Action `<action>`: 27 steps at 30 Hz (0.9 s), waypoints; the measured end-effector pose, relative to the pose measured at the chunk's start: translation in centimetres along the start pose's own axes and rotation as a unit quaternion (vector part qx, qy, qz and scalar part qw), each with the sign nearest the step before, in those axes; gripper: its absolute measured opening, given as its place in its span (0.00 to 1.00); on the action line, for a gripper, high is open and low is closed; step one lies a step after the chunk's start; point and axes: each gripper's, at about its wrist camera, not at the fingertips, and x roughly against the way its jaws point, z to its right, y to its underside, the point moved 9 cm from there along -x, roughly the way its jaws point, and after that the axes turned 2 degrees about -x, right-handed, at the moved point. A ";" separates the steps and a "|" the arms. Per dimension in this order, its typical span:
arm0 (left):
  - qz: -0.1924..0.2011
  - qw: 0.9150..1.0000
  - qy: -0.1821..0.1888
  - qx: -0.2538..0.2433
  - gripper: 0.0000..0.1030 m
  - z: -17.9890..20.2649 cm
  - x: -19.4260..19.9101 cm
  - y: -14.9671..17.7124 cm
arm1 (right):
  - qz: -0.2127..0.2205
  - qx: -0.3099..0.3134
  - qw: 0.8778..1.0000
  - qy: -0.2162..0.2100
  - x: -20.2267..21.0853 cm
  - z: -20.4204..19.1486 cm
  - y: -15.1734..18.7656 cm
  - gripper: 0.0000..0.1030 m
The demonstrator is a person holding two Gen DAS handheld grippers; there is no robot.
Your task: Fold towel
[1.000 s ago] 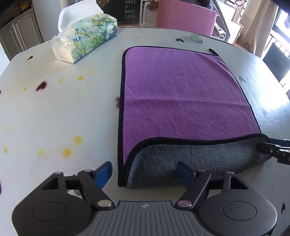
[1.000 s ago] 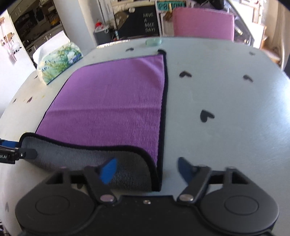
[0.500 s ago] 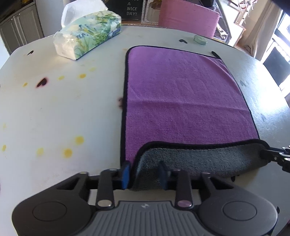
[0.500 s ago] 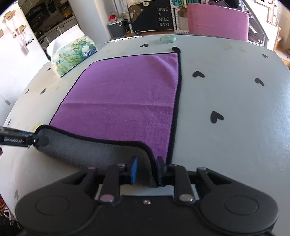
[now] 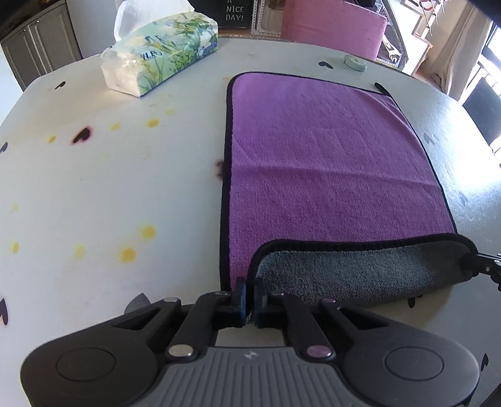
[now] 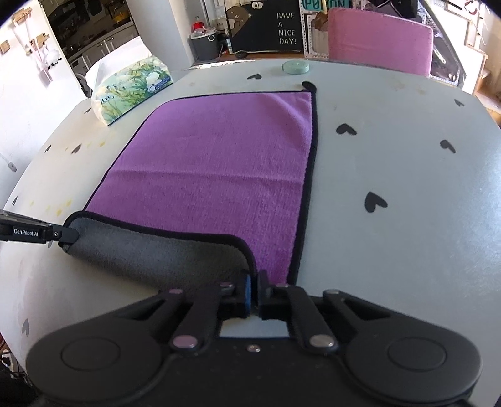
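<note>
A purple towel with black trim and a grey underside lies flat on the white table; it also shows in the right wrist view. Its near edge is curled up and over, showing the grey side. My left gripper is shut on the towel's near left corner. My right gripper is shut on the near right corner. Each gripper shows at the edge of the other's view, the right one and the left one.
A tissue pack sits at the far left of the table. A small green round object lies near the far edge. A pink chair stands behind the table. Black heart marks and yellow spots dot the tabletop.
Both grippers went from open to shut on the near corners of the towel. The grey near edge has lifted and rolled a little farther over the purple side.
</note>
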 end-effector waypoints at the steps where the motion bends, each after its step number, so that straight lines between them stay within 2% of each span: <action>1: 0.002 1.000 -0.001 0.001 0.05 0.0 0.1 -0.1 | 0.005 0.002 1.000 0.004 0.1 0.0 -0.2 0.04; 10: 0.032 0.999 -0.006 0.004 0.05 -0.2 2.5 -3.0 | 0.039 0.001 0.999 0.010 2.1 0.0 -3.2 0.03; 20: 0.078 0.997 -0.012 -0.010 0.05 0.0 5.6 -9.5 | 0.094 0.006 0.995 0.019 4.3 0.1 -9.3 0.03; 27: 0.101 0.995 -0.016 -0.014 0.05 0.1 5.3 -14.0 | 0.123 -0.011 0.992 0.016 4.0 0.9 -13.6 0.03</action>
